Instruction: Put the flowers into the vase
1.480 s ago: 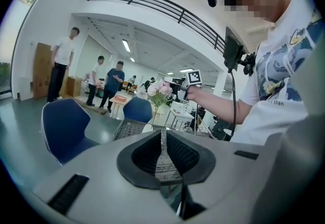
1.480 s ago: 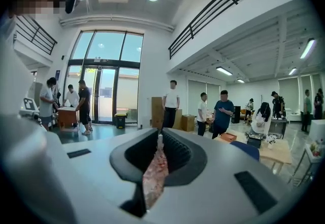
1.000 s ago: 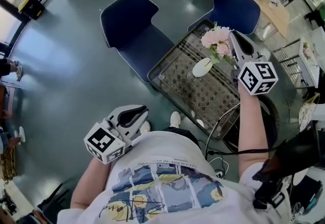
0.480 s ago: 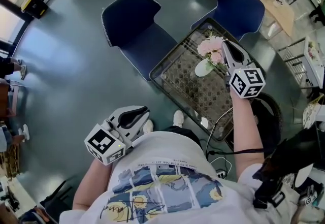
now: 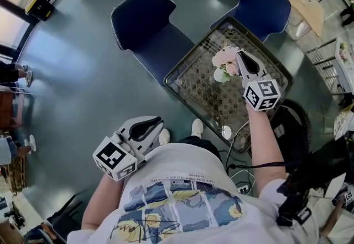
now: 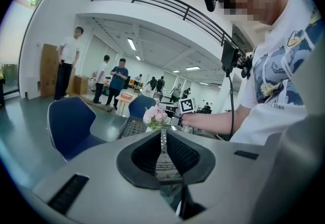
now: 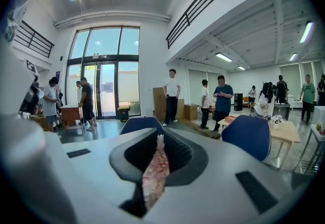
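A bunch of pink flowers [image 5: 225, 57] hangs over the small white vase [image 5: 220, 76], which stands on the glass table [image 5: 191, 79]. I cannot tell whether the stems reach into the vase. My right gripper [image 5: 239, 56] is shut on the flowers; in the right gripper view pink petals [image 7: 154, 174] are pinched between its jaws [image 7: 159, 139]. My left gripper [image 5: 152, 122] stays near my body, far from the table, shut and empty. In the left gripper view [image 6: 163, 134] the flowers [image 6: 155, 115] show beyond its jaws, and the vase is hidden.
Two blue chairs [image 5: 145, 22] [image 5: 264, 0] stand at the table's far side. A cable [image 5: 235, 140] and a dark bag [image 5: 290, 121] lie by the table's near right corner. Several people [image 7: 171, 96] stand farther off in the hall.
My right gripper has come down with the flowers toward the vase, so the blooms now sit just above it. The left gripper has not moved.
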The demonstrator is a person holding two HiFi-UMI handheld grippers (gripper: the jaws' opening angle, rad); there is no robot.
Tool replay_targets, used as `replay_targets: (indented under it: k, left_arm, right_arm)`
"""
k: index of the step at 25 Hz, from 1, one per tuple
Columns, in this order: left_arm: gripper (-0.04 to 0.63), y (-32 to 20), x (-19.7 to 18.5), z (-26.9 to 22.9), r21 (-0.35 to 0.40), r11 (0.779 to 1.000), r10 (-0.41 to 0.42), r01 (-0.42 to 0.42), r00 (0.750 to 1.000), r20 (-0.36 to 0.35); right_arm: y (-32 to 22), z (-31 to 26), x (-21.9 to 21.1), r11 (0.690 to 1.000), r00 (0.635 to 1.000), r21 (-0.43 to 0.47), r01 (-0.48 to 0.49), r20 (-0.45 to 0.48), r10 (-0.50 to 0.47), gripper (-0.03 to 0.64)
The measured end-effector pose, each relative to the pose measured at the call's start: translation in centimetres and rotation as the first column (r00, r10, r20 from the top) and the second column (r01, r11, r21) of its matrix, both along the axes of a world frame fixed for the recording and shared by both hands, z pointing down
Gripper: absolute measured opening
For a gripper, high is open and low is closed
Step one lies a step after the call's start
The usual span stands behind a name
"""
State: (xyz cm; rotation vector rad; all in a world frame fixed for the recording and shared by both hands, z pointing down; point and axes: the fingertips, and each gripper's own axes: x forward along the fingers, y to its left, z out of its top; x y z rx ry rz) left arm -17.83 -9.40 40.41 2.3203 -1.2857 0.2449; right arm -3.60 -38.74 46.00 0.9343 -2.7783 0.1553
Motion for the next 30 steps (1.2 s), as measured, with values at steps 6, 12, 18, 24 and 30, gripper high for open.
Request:
replay_targets:
  k: [6,12,18,24,30]
  left_arm:
    - [0.023,-0.5,0.3,-0.3,-0.008,1.0,-0.003,0.003,1.0,-0.006]
    - [0.023,-0.2,0.2,-0.4,0.001,1.0,0.025,-0.025,1.0,-0.009]
    - [0.023,0.9,-1.1,-0.5,0.011,0.999,0.031,-0.031,0.999,-0.015]
    - [0.023,2.0,-1.8,-0.3,0.018,0.998,0.059,-0.058,0.998,-0.022]
    - [0.023,2.7,-1.6,-0.2,0.02,0.994,0.111,-0.11,0.993,-0.029]
  right_arm:
    - [0.4,0.1,-0.2,0.999,0.999,0.008,0.034,0.004,-0.034,0.046]
    - [1.0,0.0,-0.6,0.999,0.999,0.003,0.044,-0.021,-0.044,0.082]
    - [1.7,-0.9,-0.9,1.0,0.999,0.017,0.024,-0.026,-0.023,0.115]
    - [2.6,-2.4,-0.3,0.999,0.999,0.041,-0.008,-0.038,0.01,0.127]
    - [3.7,-3.6,1.3,0.996,0.996,0.067,-0.066,-0.052,0.069,0.127]
